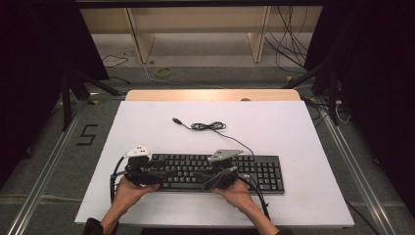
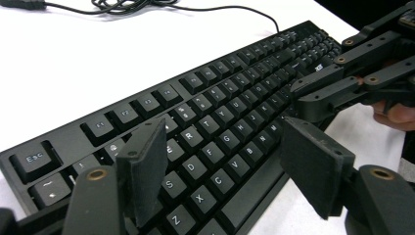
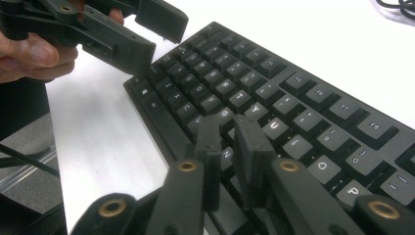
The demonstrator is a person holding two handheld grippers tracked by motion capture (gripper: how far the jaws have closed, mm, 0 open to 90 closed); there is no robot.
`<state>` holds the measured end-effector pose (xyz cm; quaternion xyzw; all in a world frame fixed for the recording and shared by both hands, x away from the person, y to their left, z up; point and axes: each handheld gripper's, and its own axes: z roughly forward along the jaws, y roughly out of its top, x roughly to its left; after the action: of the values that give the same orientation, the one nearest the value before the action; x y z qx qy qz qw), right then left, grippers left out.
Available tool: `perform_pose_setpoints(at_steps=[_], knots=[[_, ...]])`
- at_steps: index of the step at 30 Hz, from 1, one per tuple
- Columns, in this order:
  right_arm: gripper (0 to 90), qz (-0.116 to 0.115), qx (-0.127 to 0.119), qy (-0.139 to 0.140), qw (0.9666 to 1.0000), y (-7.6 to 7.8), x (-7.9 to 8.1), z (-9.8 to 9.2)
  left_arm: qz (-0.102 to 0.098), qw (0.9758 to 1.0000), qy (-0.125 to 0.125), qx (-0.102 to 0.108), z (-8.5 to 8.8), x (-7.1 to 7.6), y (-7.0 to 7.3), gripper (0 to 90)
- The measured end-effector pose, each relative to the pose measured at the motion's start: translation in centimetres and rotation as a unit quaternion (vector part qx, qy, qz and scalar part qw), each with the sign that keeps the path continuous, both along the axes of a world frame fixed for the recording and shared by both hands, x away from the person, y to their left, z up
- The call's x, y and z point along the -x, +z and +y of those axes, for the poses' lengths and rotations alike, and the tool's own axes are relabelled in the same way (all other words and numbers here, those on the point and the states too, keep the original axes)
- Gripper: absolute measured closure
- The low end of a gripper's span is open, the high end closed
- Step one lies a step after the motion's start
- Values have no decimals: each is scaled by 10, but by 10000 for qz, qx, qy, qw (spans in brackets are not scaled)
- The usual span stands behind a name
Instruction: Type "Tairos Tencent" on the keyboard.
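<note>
A black keyboard (image 1: 215, 171) lies on the white table top (image 1: 274, 122), near its front edge. Its cable (image 1: 208, 126) curls behind it and ends in a loose plug (image 1: 177, 120). My left gripper (image 1: 157, 177) hangs over the keyboard's left end; in the left gripper view the left gripper (image 2: 230, 161) stands open, wide over the letter keys (image 2: 220, 127), with nothing between the pads. My right gripper (image 1: 206, 183) hovers over the middle of the keyboard. In the right gripper view the right gripper (image 3: 227, 142) has its jaws drawn nearly together, empty, above the keys (image 3: 293, 112).
Each gripper shows in the other's view: the right gripper (image 2: 313, 98) at the right, the left gripper (image 3: 161, 39) at upper left, held by a hand (image 3: 34, 54). Beyond the table are wooden shelf legs (image 1: 142, 39), floor cables (image 1: 293, 44) and tripod legs (image 1: 73, 88).
</note>
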<state>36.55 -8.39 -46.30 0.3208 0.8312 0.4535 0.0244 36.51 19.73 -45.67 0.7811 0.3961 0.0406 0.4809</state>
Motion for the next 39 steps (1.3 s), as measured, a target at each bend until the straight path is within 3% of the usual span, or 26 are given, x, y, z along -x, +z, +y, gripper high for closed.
perform_pose_setpoints(at_steps=[6, 39], knots=[[900, -17, 73, 28, 10000, -2, -1, 2, -90, 9999, 7, 65, 2, 4, 1, 339], [900, 48, 595, 122, 9981, -21, -4, 22, -157, 9998, -47, 67, 7, 12, -5, 295]])
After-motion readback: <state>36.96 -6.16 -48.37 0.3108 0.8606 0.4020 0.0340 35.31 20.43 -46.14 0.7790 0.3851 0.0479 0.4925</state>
